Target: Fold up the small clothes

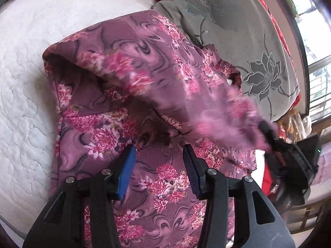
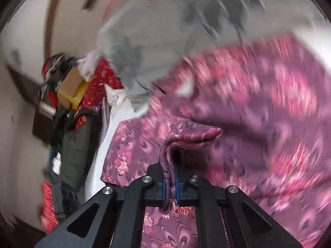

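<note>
A: Left wrist view first. Where, relative to the quilted white mattress point(image 1: 26, 95)?

B: Spread across the mattress: purple floral garment point(image 1: 128, 95), pink blossoms on a mauve swirl print. Upper layer raised in a hollow arch, dark shadow beneath. Lower layer flat on the mattress, running beneath the left gripper point(image 1: 159, 157).

A: And the left gripper?

B: Jaws wide apart, blue pads facing each other, nothing between them. Hovering just over the flat lower layer; touching or not, cannot tell.

A: Anything else in that view?

B: Right gripper point(image 1: 266, 129) at the garment's far right edge, off the mattress side, pinching the raised layer, blurred by motion. Behind the garment, a grey quilt with dark flower print point(image 1: 248, 41), lying at the mattress's far end.

A: Right wrist view now.

B: Right gripper point(image 2: 170, 184) clamped tight on a bunched fold of the purple floral garment point(image 2: 258, 113), cloth squeezed between the blue pads and hanging a little below them. Rest of the garment fanning out up and to the right, heavily blurred. Another part lying flat under the gripper, over a white strip of mattress point(image 2: 115, 124).

A: Beyond the mattress?

B: Grey quilt point(image 2: 155, 37) above, smeared. Left of the mattress edge, a heap of clothes with a cardboard box point(image 2: 70, 84) on top.
</note>
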A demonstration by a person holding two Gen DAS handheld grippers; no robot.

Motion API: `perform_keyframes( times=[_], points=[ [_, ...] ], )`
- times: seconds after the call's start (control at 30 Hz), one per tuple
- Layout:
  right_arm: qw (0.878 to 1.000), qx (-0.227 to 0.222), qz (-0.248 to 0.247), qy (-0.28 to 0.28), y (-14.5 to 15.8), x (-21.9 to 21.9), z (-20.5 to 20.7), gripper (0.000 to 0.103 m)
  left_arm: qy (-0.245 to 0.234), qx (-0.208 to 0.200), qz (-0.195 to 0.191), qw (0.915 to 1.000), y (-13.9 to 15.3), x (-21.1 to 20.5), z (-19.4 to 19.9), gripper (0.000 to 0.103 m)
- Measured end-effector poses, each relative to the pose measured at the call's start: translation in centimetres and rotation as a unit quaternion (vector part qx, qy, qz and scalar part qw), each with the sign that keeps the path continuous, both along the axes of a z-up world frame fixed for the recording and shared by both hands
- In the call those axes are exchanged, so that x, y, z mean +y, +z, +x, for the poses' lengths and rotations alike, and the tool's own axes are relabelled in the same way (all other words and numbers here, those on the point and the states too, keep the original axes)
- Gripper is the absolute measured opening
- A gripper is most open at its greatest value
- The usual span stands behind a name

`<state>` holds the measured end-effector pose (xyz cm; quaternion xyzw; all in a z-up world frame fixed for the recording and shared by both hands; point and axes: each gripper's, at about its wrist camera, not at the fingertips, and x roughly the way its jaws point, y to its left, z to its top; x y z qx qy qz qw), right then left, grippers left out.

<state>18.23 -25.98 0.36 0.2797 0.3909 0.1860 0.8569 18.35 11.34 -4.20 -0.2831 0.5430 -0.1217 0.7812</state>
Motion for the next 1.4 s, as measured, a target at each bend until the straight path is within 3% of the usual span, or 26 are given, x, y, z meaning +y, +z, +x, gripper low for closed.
perform_keyframes(
  times=[0.1,0.23,0.4,0.57,0.67,0.77,0.83,0.9,0.93,1.0,1.03,1.13,1.17,1.27,1.4],
  points=[
    [0.999,-0.037,-0.035,-0.012,2.5,-2.1,-0.5,0.006,0.001,-0.002,-0.005,1.0,0.0,0.2,-0.2,0.045],
    [0.996,-0.038,-0.057,-0.056,3.3,-6.5,-0.8,0.006,0.0,-0.004,-0.005,1.0,0.0,0.2,-0.4,0.045],
    [0.991,-0.021,-0.061,-0.116,2.2,-11.3,-1.0,0.006,-0.002,-0.003,-0.008,1.0,0.1,0.4,-0.7,0.045],
    [0.983,0.017,-0.055,-0.173,-0.6,-15.7,-1.6,0.006,-0.013,-0.002,-0.001,0.9999,0.2,0.0,-0.9,0.045],
    [0.981,0.064,-0.059,-0.175,-3.0,-16.6,-1.3,0.006,-0.031,-0.002,0.001,0.9995,0.9,-0.4,-1.7,0.045],
    [0.982,0.069,-0.048,-0.168,-3.6,-16.7,-1.3,0.009,-0.056,-0.024,-0.009,0.9981,2.4,-0.6,-2.6,0.045],
    [0.977,0.079,-0.067,-0.187,-3.3,-16.8,-1.5,0.012,-0.048,-0.046,-0.004,0.9978,3.6,0.0,-2.7,0.045],
    [0.963,0.065,-0.119,-0.231,-1.7,-16.7,-2.1,0.012,-0.037,-0.051,-0.007,0.998,4.0,0.6,-2.2,0.046],
    [0.962,0.037,-0.129,-0.238,-0.5,-16.2,-2.4,0.013,-0.031,-0.05,-0.007,0.9983,4.0,0.8,-1.9,0.046],
    [0.971,-0.008,-0.122,-0.207,1.4,-14.6,-2.1,0.013,-0.025,-0.037,-0.001,0.999,3.3,0.7,-1.0,0.046],
    [0.979,-0.024,-0.121,-0.161,2.4,-12.6,-1.0,0.016,-0.025,-0.031,0.001,0.9992,2.8,0.6,-0.7,0.046],
    [0.993,-0.029,-0.111,-0.011,3.5,-5.9,3.2,0.045,-0.03,-0.013,0.006,0.9994,1.1,-0.2,-0.3,0.045],
    [0.994,-0.026,-0.099,0.046,3.5,-3.0,4.8,0.048,-0.032,-0.011,0.003,0.9994,0.7,-0.3,-0.3,0.045],
    [0.983,-0.006,-0.087,0.159,2.5,5.0,9.5,0.048,-0.039,-0.021,-0.004,0.999,0.3,-0.4,-0.3,0.046],
    [0.965,0.006,-0.116,0.237,0.5,12.8,13.5,0.05,-0.055,-0.028,-0.024,0.9978,0.0,0.3,-0.4,0.045]
  ],
)
